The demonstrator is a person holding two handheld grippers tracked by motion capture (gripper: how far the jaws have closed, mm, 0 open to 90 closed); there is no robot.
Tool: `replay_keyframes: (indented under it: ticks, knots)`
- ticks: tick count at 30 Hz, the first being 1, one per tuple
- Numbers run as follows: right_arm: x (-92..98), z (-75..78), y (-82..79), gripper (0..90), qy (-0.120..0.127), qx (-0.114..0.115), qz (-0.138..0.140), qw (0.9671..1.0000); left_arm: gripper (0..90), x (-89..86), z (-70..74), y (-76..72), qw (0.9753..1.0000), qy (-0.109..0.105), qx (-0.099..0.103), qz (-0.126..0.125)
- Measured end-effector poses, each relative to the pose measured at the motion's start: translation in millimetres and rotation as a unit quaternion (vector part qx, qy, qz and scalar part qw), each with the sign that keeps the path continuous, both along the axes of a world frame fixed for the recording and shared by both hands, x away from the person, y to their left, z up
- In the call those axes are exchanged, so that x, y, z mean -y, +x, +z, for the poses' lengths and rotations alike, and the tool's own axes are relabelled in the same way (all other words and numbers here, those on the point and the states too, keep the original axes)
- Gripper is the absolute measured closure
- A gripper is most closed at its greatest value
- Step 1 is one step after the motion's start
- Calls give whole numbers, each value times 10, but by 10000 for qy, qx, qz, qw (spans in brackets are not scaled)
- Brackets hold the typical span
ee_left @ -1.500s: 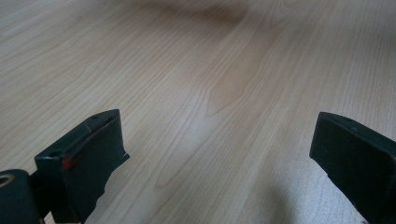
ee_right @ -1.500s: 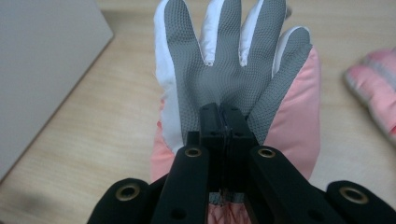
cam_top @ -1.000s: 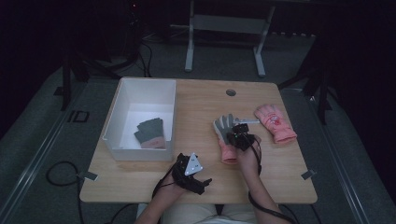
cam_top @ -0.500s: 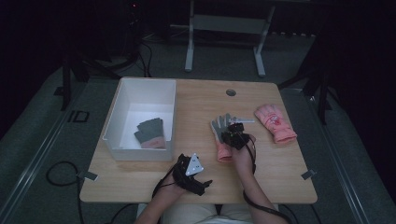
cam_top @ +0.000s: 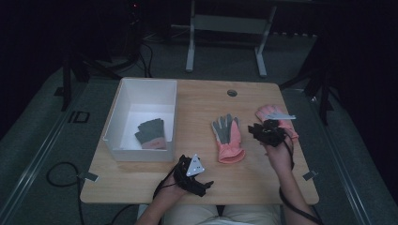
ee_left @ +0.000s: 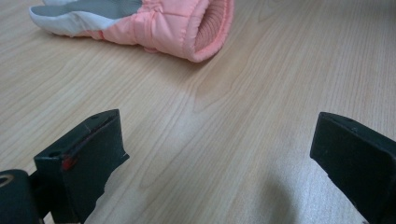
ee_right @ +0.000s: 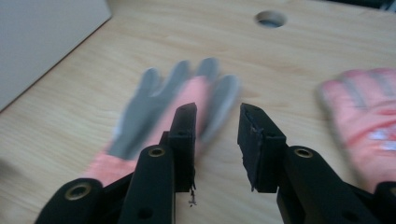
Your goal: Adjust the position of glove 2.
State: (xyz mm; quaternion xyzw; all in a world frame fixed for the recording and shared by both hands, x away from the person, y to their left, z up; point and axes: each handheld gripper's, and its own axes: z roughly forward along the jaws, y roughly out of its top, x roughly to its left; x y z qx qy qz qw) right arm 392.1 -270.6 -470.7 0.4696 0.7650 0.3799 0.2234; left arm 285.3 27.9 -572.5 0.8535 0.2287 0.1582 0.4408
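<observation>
The right tool was over the middle glove a second ago. Now it has moved away to the right, and it sits at the right of the frame, in front of the pink glove. The middle glove lies free on the desk with nothing on it. So I think the right tool let go of that glove, or never took it, and the pink glove may be the next one to pick up.

In the right gripper view the right tool's jaws are a little apart, with only a narrow gap, and nothing is between them. That view is blurry, so the hand seems to be moving fast. The left tool has not moved. It rests low in the middle of the frame, near the front edge of the desk. In the left gripper view its jaws are wide apart and empty, and the bare wood shows between them.

The middle glove is grey on the fingers and palm and peach pink at the cuff. Its fingers point up the frame and its cuff points down toward the person. It looks soft and puffy. The cuff is ribbed and open like a little tunnel.

A white box stands at the left of the desk. One grey glove with a pink cuff already lies inside it. Two gloves are not in the box yet.
</observation>
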Motion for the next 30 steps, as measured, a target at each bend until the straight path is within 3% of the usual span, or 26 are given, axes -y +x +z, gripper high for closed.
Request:
replay_keyframes:
  ticks: [10,14,19,22,26,30]
  knots:
    - [928,-56,289,615,-323,99,-462,9984,25,9,-6,5,10000,-36,-3,38]
    - [1167,-139,472,583,-370,-47,-699,9969,25,18,-6,6,10000,15,-6,19]
    - [1293,-271,695,560,-556,-264,-818,9947,25,17,-13,8,10000,26,-40,32]
    - [1286,-353,822,532,-666,-391,-674,9947,25,19,-17,12,10000,7,-42,38]
    - [1219,-425,940,508,-850,-287,-575,9943,25,17,-17,18,10000,5,-61,54]
    - [1164,-531,1039,535,-1007,-368,-515,9929,25,14,-24,15,10000,43,-51,68]
